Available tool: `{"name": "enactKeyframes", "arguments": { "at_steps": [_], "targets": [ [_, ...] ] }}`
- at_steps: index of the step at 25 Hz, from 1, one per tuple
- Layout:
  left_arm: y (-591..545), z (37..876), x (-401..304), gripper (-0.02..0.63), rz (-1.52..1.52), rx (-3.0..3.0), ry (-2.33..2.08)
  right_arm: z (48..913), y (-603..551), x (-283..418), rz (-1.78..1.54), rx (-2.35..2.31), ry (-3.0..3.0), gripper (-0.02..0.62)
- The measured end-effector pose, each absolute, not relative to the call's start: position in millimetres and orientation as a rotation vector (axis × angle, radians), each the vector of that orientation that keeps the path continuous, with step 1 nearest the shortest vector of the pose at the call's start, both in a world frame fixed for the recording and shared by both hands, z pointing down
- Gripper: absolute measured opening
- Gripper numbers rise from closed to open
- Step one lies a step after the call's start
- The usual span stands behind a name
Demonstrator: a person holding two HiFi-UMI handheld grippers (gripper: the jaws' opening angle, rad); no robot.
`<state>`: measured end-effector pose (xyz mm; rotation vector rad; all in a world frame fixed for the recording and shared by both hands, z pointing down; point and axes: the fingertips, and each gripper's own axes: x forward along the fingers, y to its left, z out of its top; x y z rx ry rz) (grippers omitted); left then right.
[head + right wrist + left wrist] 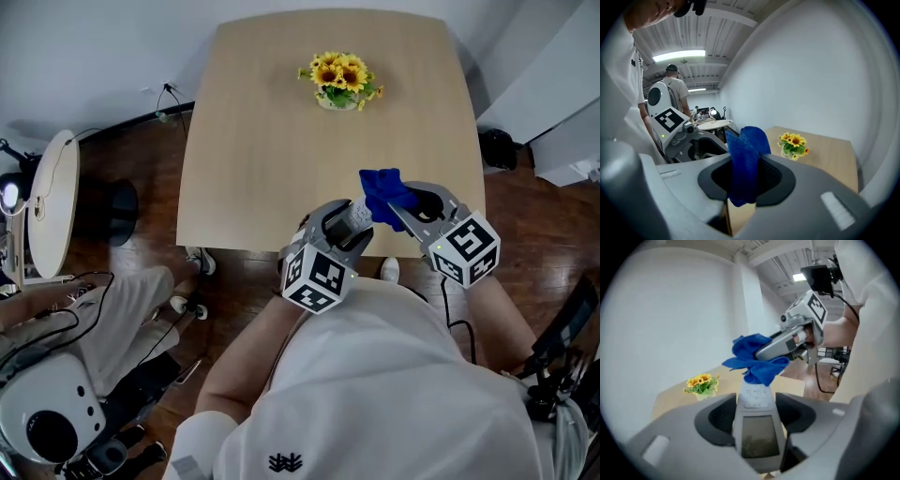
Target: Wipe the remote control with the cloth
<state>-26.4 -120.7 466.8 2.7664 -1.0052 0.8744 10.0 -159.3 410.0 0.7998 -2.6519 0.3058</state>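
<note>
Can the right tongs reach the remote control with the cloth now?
Probably yes: the right tongs hold the blue cloth just at the far end of the remote control, gripped in the left tongs, and nothing stands between them.

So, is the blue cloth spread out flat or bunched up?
Bunched up. The cloth sits crumpled in folds between the jaws of the right gripper, its loose end at the tip of the remote.
</note>
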Motion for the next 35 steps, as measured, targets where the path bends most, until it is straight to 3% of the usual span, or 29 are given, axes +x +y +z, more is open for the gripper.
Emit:
{"name": "enactKeyframes", "arguments": {
  "at_steps": [16, 35],
  "targets": [
    [-165.9, 501.1, -81.1, 0.279, 0.7, 2.465, -1.36, 429.2, -149.8, 105.8, 0.407, 1.155, -2.472, 0.086],
    [-216.2, 638.7, -109.0, 0.279, 0.672, 1.859, -1.622, 439.4, -129.3, 173.3, 0.443, 1.07, -2.419, 0.085]
  ]
}}
